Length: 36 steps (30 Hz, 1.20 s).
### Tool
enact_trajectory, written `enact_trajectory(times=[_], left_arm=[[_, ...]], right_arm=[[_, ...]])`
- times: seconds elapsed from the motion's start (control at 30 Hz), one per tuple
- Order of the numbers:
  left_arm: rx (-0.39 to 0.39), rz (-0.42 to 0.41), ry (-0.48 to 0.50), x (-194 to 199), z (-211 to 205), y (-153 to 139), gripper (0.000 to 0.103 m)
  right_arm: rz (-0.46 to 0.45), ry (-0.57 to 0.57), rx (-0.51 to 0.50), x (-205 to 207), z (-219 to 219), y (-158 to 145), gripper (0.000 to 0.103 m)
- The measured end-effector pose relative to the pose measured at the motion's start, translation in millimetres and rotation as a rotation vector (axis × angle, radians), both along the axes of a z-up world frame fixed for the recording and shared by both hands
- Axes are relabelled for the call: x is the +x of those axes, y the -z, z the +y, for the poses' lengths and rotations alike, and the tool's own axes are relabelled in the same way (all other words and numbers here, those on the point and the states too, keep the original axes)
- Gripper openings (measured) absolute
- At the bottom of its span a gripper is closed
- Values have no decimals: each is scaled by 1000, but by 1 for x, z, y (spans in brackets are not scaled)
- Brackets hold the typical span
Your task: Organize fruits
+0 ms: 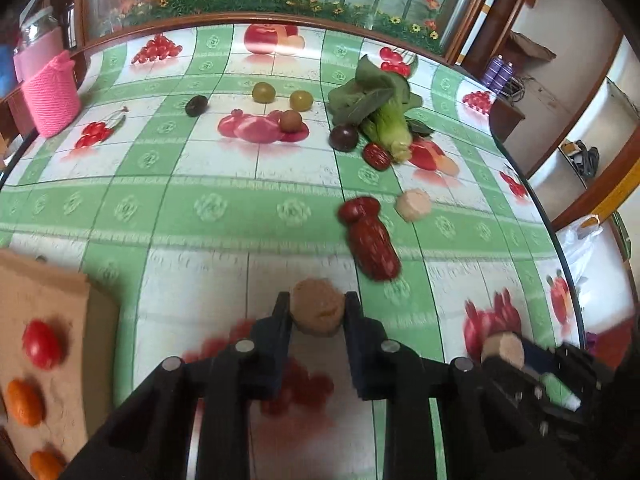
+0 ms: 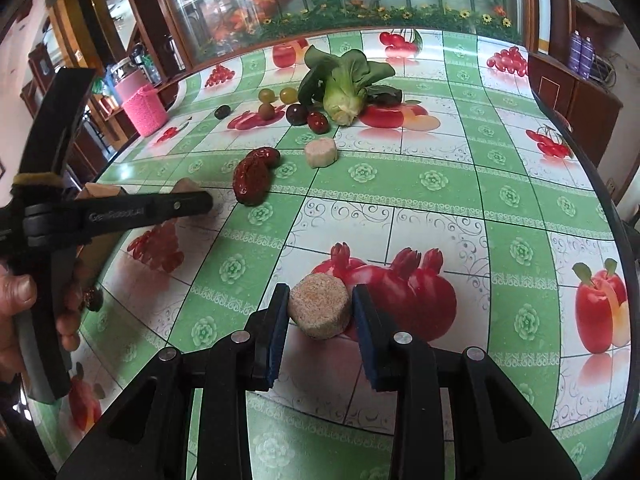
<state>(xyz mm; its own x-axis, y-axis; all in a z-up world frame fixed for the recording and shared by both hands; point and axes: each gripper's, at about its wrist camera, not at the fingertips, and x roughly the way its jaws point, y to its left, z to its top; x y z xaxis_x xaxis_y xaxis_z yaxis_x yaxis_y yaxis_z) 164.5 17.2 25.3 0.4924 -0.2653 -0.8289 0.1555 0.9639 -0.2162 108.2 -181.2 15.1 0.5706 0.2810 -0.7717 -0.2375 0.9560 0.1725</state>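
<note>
Gripping is settled on both sides: the left gripper (image 1: pixel 317 312) has its black jaws pressed against a round tan crumbly puck (image 1: pixel 318 309), and the right gripper (image 2: pixel 320 310) is clamped the same way on a second grainy tan-orange disc (image 2: pixel 319 310); each piece sits between the pads just above the green-and-white fruit-printed tablecloth (image 2: pixel 432 184). The likeliest trouble is the material itself, which looks granular and brittle, so a firm squeeze or a quick swing could crumble an edge or let the round side roll out of the flat pads. Both tools work close together; in the right wrist view the left tool crosses the frame at the left, held by a hand (image 2: pixel 16 304), so the two could knock each other when carrying their loads. Just beyond the left gripper lie two wrinkled dark-red dates (image 1: pixel 370 238), and a careless pass could scatter them, along with a pale pink-white puck (image 1: pixel 413 205) near them. Farther back, the green grapes (image 1: pixel 264 92), dark plums (image 1: pixel 344 137) and a leafy bok choy (image 1: pixel 380 112) are well apart and safe. A tan board (image 1: pixel 48 304) at the left already carries small red and orange tomatoes (image 1: pixel 40 344); I judge it the sorting place, and dropping a puck there from height could bounce the round tomatoes off.
</note>
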Motion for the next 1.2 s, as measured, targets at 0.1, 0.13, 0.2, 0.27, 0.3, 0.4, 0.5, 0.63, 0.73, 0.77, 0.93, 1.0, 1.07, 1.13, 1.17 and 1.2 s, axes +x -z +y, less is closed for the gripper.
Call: enact_trajectory(times=[0.1, 0.13, 0.2, 0.27, 0.3, 0.4, 0.5, 0.63, 0.73, 0.77, 0.93, 1.0, 1.07, 1.13, 1.17, 1.2], left_arm=[[13, -7, 20, -23, 1, -7, 28], [10, -9, 27, -31, 2, -9, 28], [5, -14, 32, -46, 5, -13, 28], [-6, -16, 39, -63, 9, -17, 28], [-16, -18, 39, -72, 12, -19, 28], [-32, -22, 35, -92, 19, -25, 28], [-34, -32, 23, -112, 28, -30, 28], [-46, -37, 5, -133, 39, -34, 28], [-47, -48, -10, -145, 49, -38, 28], [-51, -50, -16, -148, 52, -39, 28], [-55, -62, -51, -160, 70, -43, 28], [-59, -67, -68, -165, 79, -45, 28], [-62, -73, -88, -169, 90, -47, 28], [-72, -77, -118, -173, 104, -49, 28], [-74, -80, -135, -176, 112, -50, 28], [-71, -84, -150, -178, 120, -51, 28]], right_arm=[[-9, -6, -9, -7, 1, -6, 31], [-12, -9, -13, -10, 2, -9, 31], [-16, -15, -18, -17, 4, -12, 31], [-18, -21, -29, -24, 7, -14, 31], [-16, -25, -36, -28, 8, -15, 31], [-6, -44, -58, -42, 14, -13, 31], [5, -66, -83, -57, 22, -9, 31], [19, -89, -88, -72, 33, -6, 31], [25, -107, -94, -80, 43, -6, 31], [26, -115, -94, -82, 48, -5, 31], [27, -145, -84, -86, 69, -9, 31], [19, -161, -82, -87, 79, -13, 31], [6, -183, -85, -87, 92, -18, 31], [-3, -204, -87, -88, 104, -23, 31], [-11, -218, -85, -87, 111, -26, 31], [-16, -229, -84, -87, 116, -28, 31]])
